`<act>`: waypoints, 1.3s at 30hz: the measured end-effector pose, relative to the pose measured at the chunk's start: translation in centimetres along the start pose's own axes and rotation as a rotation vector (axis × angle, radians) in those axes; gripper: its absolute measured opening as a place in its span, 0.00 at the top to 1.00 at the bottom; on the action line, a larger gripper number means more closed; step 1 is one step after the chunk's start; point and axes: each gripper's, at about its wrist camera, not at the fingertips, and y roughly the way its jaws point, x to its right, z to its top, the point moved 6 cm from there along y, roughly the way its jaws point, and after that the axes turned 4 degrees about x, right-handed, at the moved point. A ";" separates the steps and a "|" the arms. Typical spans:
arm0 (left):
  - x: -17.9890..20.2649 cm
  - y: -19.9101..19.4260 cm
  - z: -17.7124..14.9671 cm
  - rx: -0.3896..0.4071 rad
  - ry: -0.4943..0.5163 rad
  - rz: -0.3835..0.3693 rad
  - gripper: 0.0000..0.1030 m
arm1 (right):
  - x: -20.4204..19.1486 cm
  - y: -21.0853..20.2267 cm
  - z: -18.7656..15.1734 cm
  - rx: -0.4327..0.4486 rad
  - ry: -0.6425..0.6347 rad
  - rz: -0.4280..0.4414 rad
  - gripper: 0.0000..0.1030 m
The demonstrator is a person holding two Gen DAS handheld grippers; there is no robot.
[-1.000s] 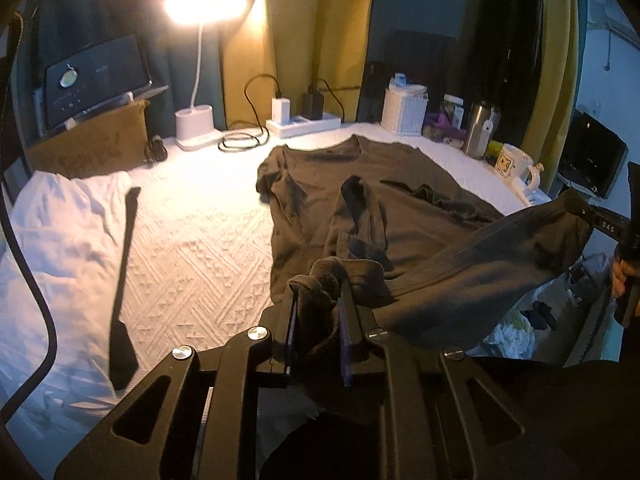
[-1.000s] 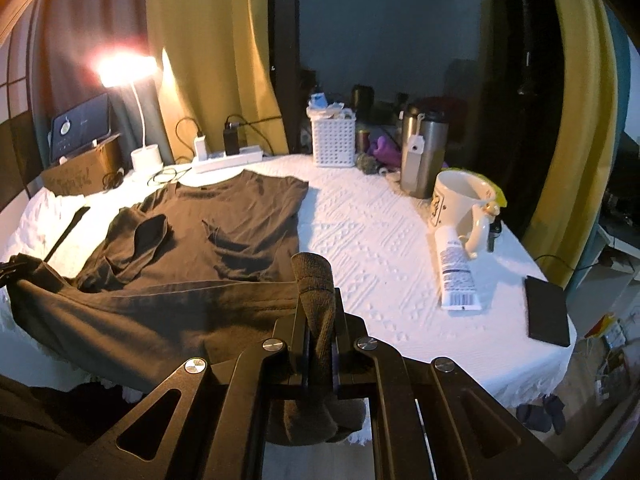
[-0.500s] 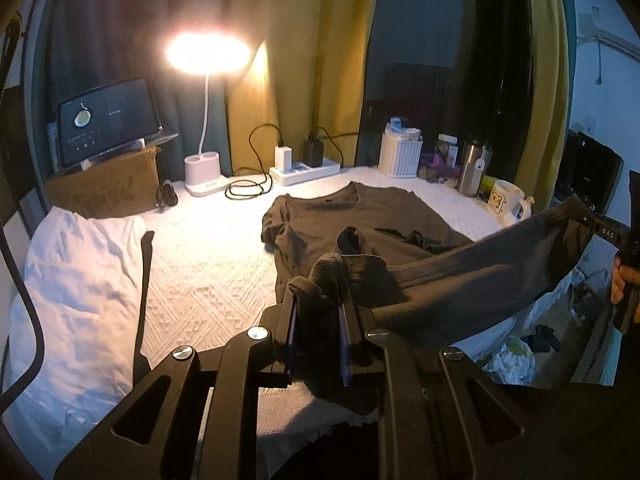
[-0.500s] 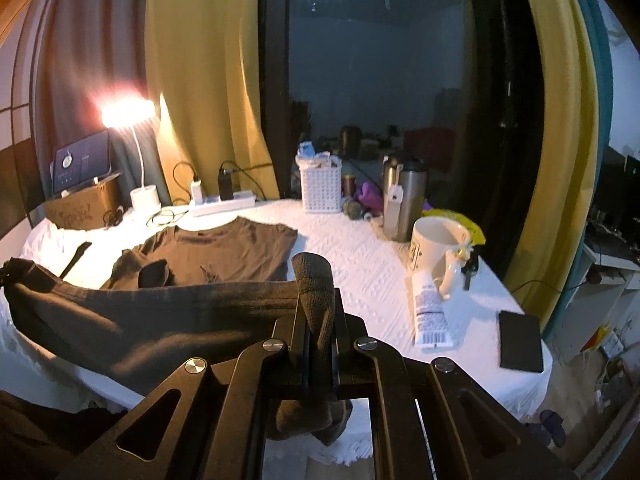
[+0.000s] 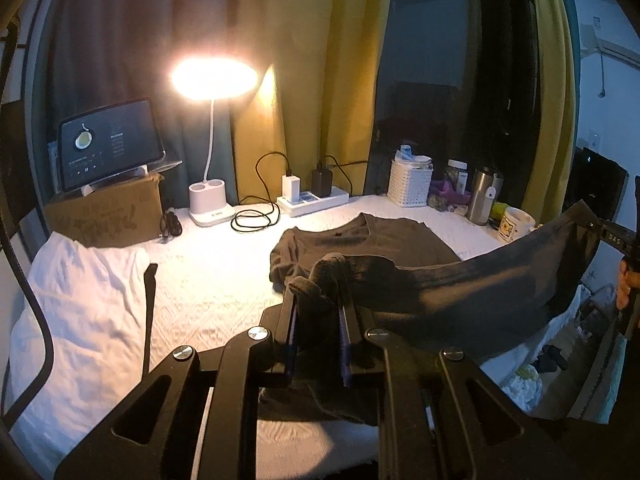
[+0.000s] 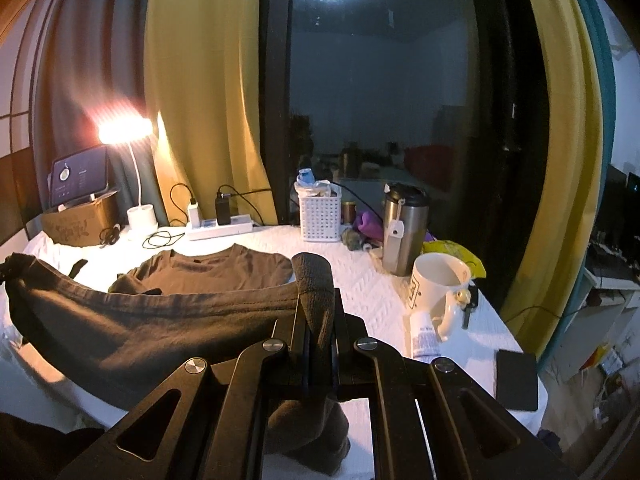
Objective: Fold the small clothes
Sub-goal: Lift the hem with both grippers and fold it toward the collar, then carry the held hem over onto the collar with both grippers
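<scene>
A dark grey-brown t-shirt lies with its collar end flat on the white bedspread. Its hem is lifted and stretched taut in the air between both grippers. My left gripper is shut on one hem corner, which bunches between its fingers. My right gripper is shut on the other hem corner; the shirt runs away to the left from it. The right gripper also shows at the right edge of the left wrist view, with the hand that holds it.
A white garment lies at the left. At the back stand a lit lamp, a tablet on a cardboard box, a power strip and a white basket. A steel tumbler, a mug, a tube and a black phone lie right.
Both grippers have risen and pulled back with the hem, so more of the shirt hangs in the air and less lies flat. The grips have not changed.
</scene>
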 end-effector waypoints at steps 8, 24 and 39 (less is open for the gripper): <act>-1.2 3.2 1.4 -0.016 -0.003 0.019 0.86 | 0.3 3.2 2.0 -0.009 -0.015 0.007 0.93; -2.7 9.3 4.2 -0.069 -0.003 0.028 0.86 | 0.2 11.1 4.6 -0.069 -0.014 0.027 0.93; -5.4 16.5 5.9 -0.135 -0.032 0.057 0.86 | -0.2 20.1 5.9 -0.134 -0.020 0.050 0.93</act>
